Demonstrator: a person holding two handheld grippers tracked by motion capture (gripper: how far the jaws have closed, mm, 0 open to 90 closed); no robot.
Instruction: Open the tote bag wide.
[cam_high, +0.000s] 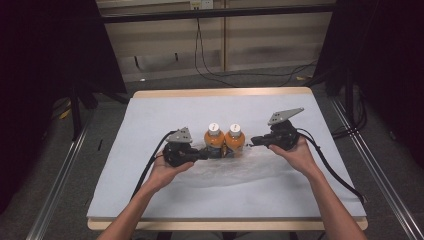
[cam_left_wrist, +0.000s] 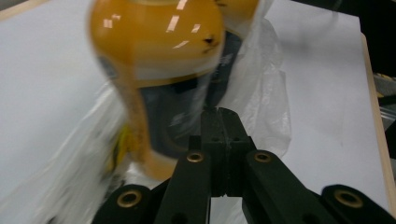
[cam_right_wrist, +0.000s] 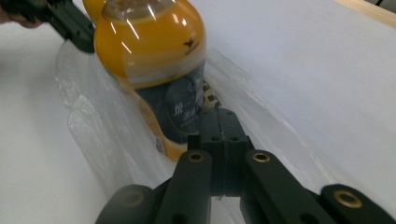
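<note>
on the left, our left gripper (cam_high: 204, 154) lies low and level over the white cloth (cam_high: 150, 120), pointing right toward the middle of the table. its jaws are together, pinching the thin edge of the clear plastic bag (cam_high: 250, 167); the left gripper view shows film caught at the tips. the two orange bottles (cam_high: 224, 140) stand upright side by side inside that bag, at mid-table, directly between our two tools, their long axes vertical. each gripper is just beside its nearer bottle, so neither hand is closer. on the right, our right gripper (cam_high: 253, 141) points left, also level, jaws closed on the bag's opposite edge. both palms are turned up under the tools, forearms angled inward. the next move, we judge, turns on pulling the bag edges apart or upward.
</note>
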